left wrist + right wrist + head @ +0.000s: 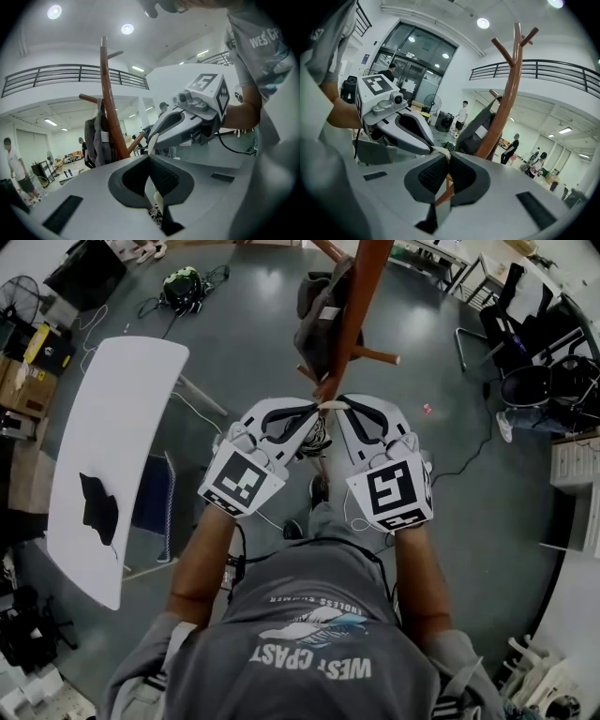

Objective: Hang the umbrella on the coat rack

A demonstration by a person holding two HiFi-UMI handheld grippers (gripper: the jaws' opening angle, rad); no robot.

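The brown wooden coat rack [356, 306] rises just ahead of me, with a grey bag [317, 307] hanging on it. My left gripper [314, 410] and right gripper [339, 402] meet tip to tip beside its pole. Both are shut on the cream strap [325, 404] of a folded black-and-white patterned umbrella [318, 436], which hangs below them. In the left gripper view the strap [157, 198] runs down between the shut jaws of the left gripper [150, 158], and the umbrella [154, 215] shows beneath. In the right gripper view the right gripper [446, 158] pinches the strap [440, 151] in front of the coat rack [507, 103].
A long white table [112, 446] with a black item [98, 507] stands on the left, with a blue chair [150, 495] beside it. Office chairs [534, 381] and cables lie on the right. Several people [462, 115] stand far off in the hall.
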